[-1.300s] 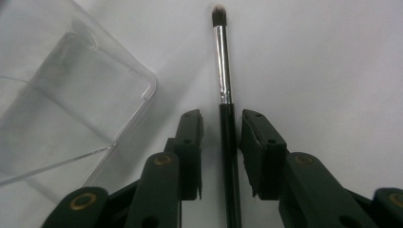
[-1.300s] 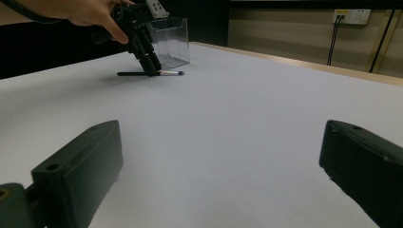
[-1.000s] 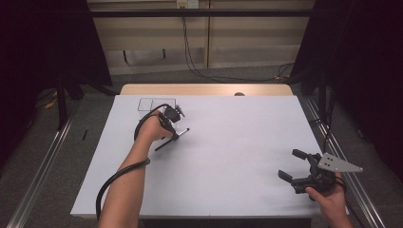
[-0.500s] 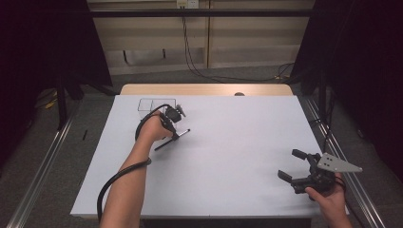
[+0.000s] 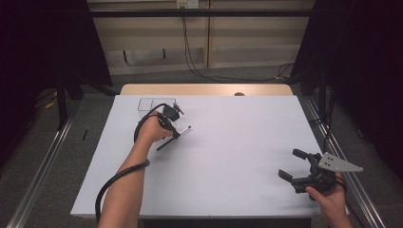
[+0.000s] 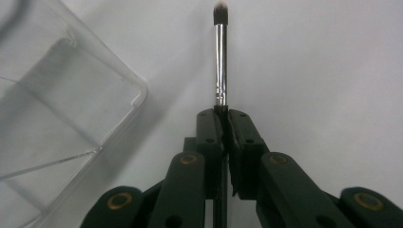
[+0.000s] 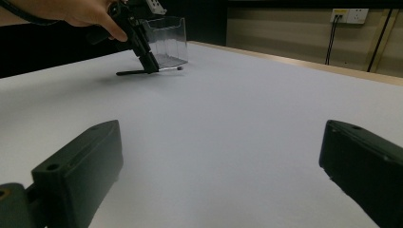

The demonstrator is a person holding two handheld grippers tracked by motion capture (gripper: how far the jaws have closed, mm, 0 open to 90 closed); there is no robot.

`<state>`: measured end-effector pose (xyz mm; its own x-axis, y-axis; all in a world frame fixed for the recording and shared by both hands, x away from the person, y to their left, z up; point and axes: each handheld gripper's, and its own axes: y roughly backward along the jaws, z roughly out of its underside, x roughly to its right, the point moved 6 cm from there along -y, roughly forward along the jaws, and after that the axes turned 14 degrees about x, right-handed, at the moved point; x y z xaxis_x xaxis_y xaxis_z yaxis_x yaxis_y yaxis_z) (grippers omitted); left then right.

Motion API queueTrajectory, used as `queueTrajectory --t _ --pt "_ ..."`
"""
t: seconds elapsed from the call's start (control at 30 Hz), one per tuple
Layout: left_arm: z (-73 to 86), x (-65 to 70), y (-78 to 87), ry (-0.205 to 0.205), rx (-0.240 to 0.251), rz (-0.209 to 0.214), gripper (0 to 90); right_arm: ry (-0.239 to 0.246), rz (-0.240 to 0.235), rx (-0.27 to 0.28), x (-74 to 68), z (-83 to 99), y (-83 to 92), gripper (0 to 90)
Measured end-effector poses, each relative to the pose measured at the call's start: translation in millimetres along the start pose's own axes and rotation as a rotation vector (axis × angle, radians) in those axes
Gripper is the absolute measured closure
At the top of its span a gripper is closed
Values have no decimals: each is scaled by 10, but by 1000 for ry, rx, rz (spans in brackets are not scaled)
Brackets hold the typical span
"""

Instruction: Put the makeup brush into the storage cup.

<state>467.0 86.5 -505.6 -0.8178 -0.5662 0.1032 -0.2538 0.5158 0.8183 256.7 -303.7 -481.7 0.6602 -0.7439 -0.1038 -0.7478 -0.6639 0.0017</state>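
Observation:
A slim makeup brush (image 6: 220,57) with a silver ferrule and a dark, pale-tipped head lies low over the white table (image 5: 228,156). My left gripper (image 6: 225,114) is shut on its black handle, just behind the ferrule. From above, the brush (image 5: 173,137) slants across the table's left half, with the left gripper (image 5: 176,134) tilted down onto it. Near the front right edge my right gripper (image 5: 292,164) stands open with nothing between its jaws. Its own camera looks between the wide-set jaws of the right gripper (image 7: 221,142) at the distant brush (image 7: 157,71).
A clear plastic box (image 5: 156,103) stands at the back left of the table, close beside the brush; its corner (image 6: 62,109) is just left of my left jaws. Cables run along the floor behind the table. Metal rails flank both sides.

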Motion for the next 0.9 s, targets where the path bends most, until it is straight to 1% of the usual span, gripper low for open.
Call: queueTrajectory --t 0.1,0.13,0.17,0.2,0.37,0.5,0.53,0.57,0.63,0.67,0.7,0.77,0.8,0.83,0.87,0.9 --pt "-44 -3 35 15 53 -2 841 -2 0 2 -1 -2 1 3" --pt "-65 -3 49 26 82 -7 840 -2 -1 2 -2 -1 1 3" --pt "-75 -3 55 31 98 -9 840 -1 0 -1 -2 0 2 3" --pt "-92 -3 70 44 122 -5 841 -1 0 0 -2 0 2 3" --pt "-158 -10 120 68 220 -9 841 1 -2 -1 -3 0 0 3" --pt "-200 -13 159 76 283 -15 841 1 0 -2 -3 2 -1 3" --pt "-210 -12 170 82 298 -19 841 0 -1 -2 -4 2 -1 3" --pt "-219 -6 178 98 316 -18 841 1 -2 -3 -5 2 -1 3" --pt "-231 -7 201 100 339 -17 841 4 -3 -4 -6 1 -2 3" --pt "-241 -1 208 113 357 -27 841 4 -3 -4 -6 1 -2 3" --pt "-247 -5 221 107 370 -26 841 4 -3 -4 -6 1 -2 3" --pt "-259 1 241 118 398 -26 841 5 -2 -4 -6 1 -2 3" --pt "-261 -4 254 112 404 -33 841 6 -1 -5 -6 0 -1 3" --pt "-269 -2 259 118 423 -38 841 6 -1 -4 -7 -1 -1 3" --pt "-272 5 266 123 432 -30 842 6 -1 -4 -8 -1 -2 3" --pt "-278 9 274 123 445 -36 842 6 -1 -5 -9 0 -2 3"
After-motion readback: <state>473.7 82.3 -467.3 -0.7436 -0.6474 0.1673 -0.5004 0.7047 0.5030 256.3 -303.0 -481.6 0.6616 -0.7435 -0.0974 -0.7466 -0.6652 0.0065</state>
